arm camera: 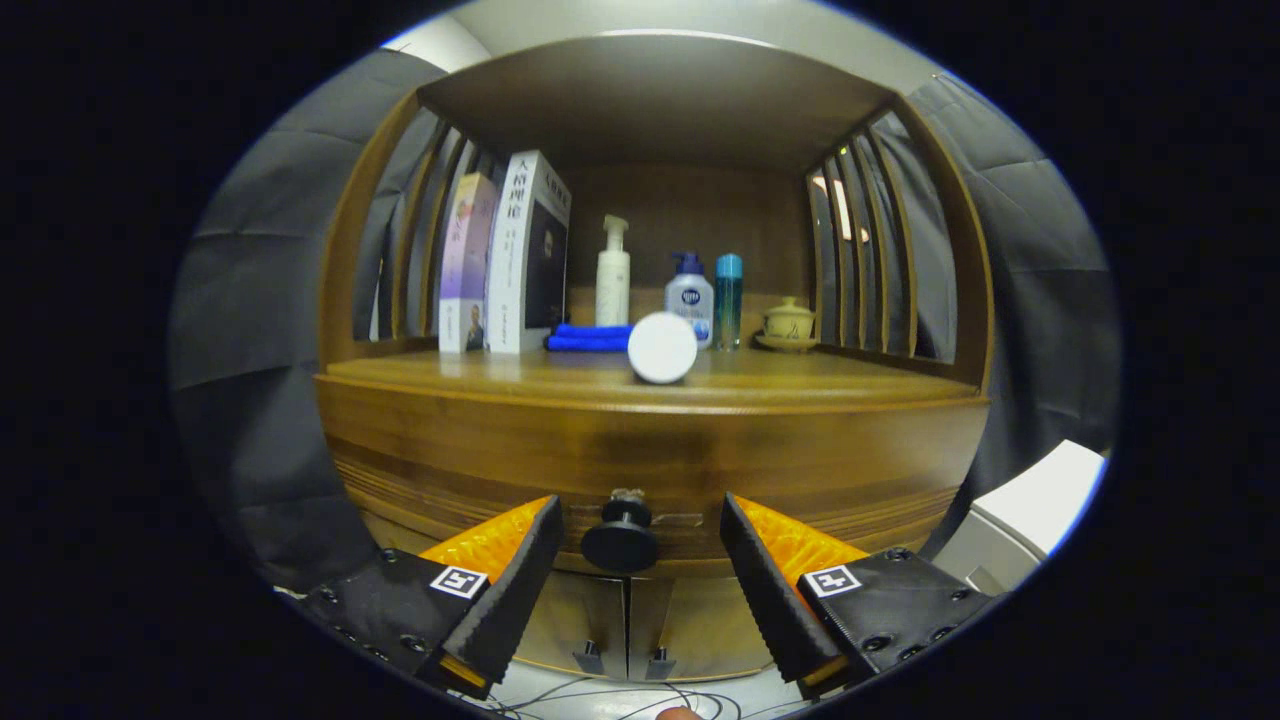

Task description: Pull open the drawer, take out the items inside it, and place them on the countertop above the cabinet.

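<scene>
A wooden cabinet stands ahead with its drawer front (650, 470) closed flush under the countertop (560, 375). The drawer's round dark knob (620, 545) sits between my fingers, level with their tips. My gripper (640, 520) is open, one finger on each side of the knob and neither touching it. A white round object (662, 347) lies on the countertop near its front edge. What the drawer holds is hidden.
Two upright books (505, 255), a folded blue cloth (588, 338), a white pump bottle (612, 272), a second pump bottle (690, 298), a teal bottle (728, 298) and a small lidded pot (788, 322) line the shelf back. Lower cabinet doors (625, 625) sit below; cables (600, 700) on the floor.
</scene>
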Demonstrator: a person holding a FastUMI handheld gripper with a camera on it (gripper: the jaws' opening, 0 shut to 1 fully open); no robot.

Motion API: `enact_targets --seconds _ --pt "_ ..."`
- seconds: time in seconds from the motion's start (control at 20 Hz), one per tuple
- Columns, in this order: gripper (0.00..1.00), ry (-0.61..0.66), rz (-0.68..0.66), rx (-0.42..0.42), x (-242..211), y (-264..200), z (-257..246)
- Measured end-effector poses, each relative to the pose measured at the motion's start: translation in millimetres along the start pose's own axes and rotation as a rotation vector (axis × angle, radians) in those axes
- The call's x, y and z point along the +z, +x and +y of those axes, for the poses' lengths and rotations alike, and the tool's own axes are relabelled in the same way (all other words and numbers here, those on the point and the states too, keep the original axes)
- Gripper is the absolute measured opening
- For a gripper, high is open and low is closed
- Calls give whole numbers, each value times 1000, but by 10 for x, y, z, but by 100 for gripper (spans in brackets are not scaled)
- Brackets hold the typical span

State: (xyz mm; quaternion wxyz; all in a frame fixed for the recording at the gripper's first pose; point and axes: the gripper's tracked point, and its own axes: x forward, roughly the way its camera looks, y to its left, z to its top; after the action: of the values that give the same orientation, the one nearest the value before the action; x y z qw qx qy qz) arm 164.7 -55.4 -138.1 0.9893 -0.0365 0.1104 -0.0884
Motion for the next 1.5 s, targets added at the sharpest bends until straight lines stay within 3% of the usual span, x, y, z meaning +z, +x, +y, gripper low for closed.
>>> enact_targets --seconds 0.2,0.5,1.0,1.5 --pt "99 52 -77 16 448 -538 -73" --pt "99 29 -132 70 861 -1216 -109" --pt "98 52 -200 113 761 -2037 -32" --pt "98 40 -177 156 650 -2120 72"
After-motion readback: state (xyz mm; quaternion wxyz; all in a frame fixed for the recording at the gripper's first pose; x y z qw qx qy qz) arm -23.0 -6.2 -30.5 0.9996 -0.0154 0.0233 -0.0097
